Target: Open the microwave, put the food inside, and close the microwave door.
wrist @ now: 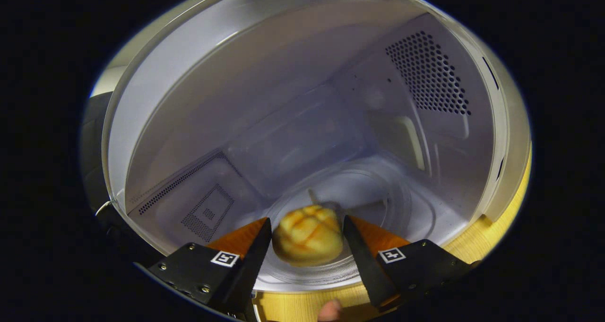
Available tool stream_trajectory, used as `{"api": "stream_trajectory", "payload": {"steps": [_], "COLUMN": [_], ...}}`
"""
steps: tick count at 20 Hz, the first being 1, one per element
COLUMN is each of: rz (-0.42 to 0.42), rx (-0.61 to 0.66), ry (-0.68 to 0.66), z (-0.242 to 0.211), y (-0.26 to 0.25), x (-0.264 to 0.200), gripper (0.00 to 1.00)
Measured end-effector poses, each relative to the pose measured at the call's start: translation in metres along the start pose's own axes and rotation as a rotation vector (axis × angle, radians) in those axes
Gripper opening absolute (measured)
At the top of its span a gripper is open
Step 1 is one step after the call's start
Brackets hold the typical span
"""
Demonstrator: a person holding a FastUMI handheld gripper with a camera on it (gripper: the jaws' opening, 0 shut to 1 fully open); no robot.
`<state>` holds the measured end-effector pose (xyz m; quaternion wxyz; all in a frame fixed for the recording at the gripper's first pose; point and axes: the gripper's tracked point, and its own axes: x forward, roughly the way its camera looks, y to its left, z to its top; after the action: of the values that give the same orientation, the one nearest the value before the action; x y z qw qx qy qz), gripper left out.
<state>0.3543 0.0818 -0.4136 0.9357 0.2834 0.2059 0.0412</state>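
The microwave (pixel 293 100) stands open, and the gripper (pixel 307 237) reaches into its cavity with one melon-pan bun (pixel 308 235) between its two fingers, over the near edge of the single glass turntable (pixel 406 208). The fingers flank the bun at 9 and 3 o'clock; whether both press on it cannot be told. Judged from this, opening is done; releasing the bun, withdrawing and closing the door remain.

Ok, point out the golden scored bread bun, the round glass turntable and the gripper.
Golden scored bread bun (pixel 308 235), gripper view, top crust.
Round glass turntable (pixel 406 208), gripper view, bare rim.
Gripper (pixel 307 227), gripper view, midway between open fingertips.
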Motion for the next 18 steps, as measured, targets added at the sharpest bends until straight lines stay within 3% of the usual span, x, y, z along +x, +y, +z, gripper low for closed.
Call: {"api": "stream_trajectory", "payload": {"steps": [9,14,18], "rz": [0.042,0.146,0.258], "rx": [-0.138,-0.208,-0.287], "ry": [-0.025,-0.051,-0.076], "z": [0.003,0.012,0.016], "y": [0.019,0.048,0.07], "x": [-0.036,-0.105,-0.192], "gripper": [0.92,0.92,0.92]}}
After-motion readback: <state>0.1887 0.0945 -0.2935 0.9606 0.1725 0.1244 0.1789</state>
